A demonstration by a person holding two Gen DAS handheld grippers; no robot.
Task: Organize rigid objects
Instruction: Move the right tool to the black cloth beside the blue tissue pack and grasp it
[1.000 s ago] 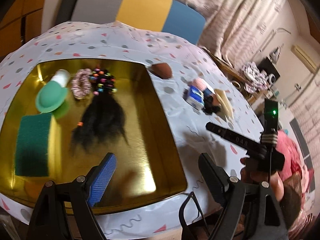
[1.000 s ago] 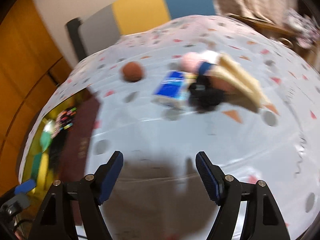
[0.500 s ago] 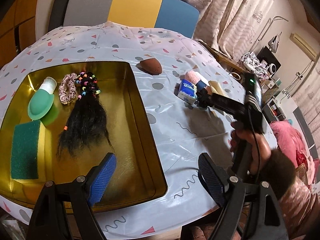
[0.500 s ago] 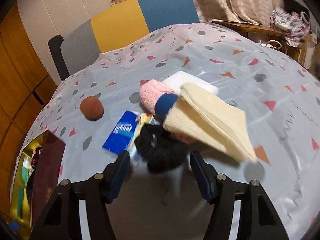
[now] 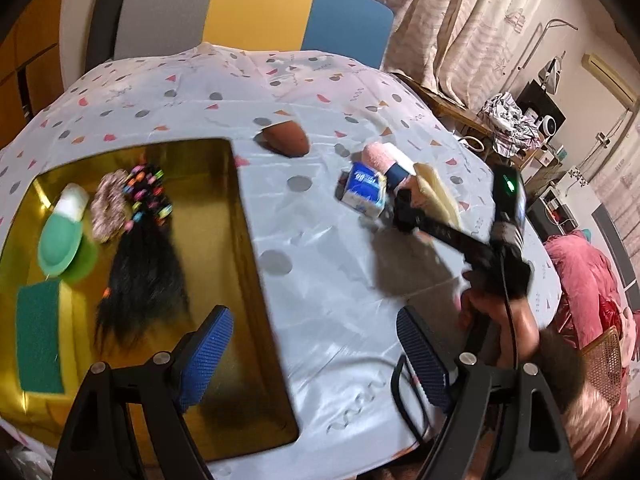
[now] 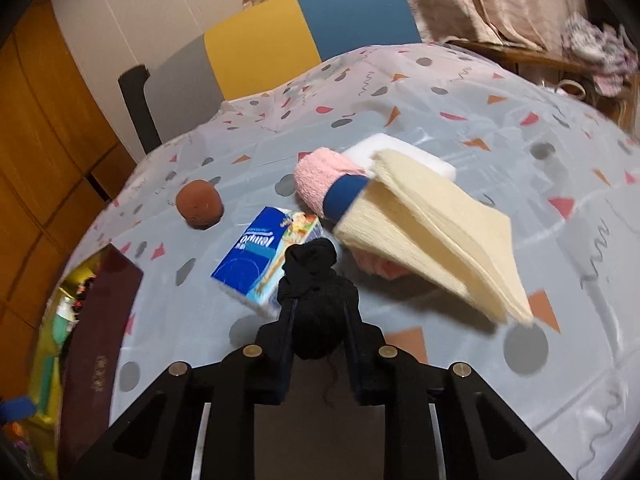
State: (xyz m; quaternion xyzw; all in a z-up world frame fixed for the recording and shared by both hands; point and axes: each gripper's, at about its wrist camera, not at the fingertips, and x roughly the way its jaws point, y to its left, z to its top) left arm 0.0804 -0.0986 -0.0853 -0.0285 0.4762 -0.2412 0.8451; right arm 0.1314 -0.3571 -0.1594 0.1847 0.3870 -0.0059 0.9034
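While your right gripper (image 6: 318,316) clamps one black knotted bundle (image 6: 316,280), one tissue pack (image 6: 266,258) lies just ahead-left and one cream cloth (image 6: 432,236) ahead-right. Your left gripper (image 5: 316,354) stands wide apart, holding nothing.

Right gripper (image 6: 318,316): jaws clamped on black knotted fabric bundle (image 6: 316,300). Tissue pack (image 6: 266,256): just left of bundle, touching it. Cream folded cloth (image 6: 432,236): right of bundle. Brown sponge (image 6: 199,205): far left. All on the patterned bench (image 6: 560,280).
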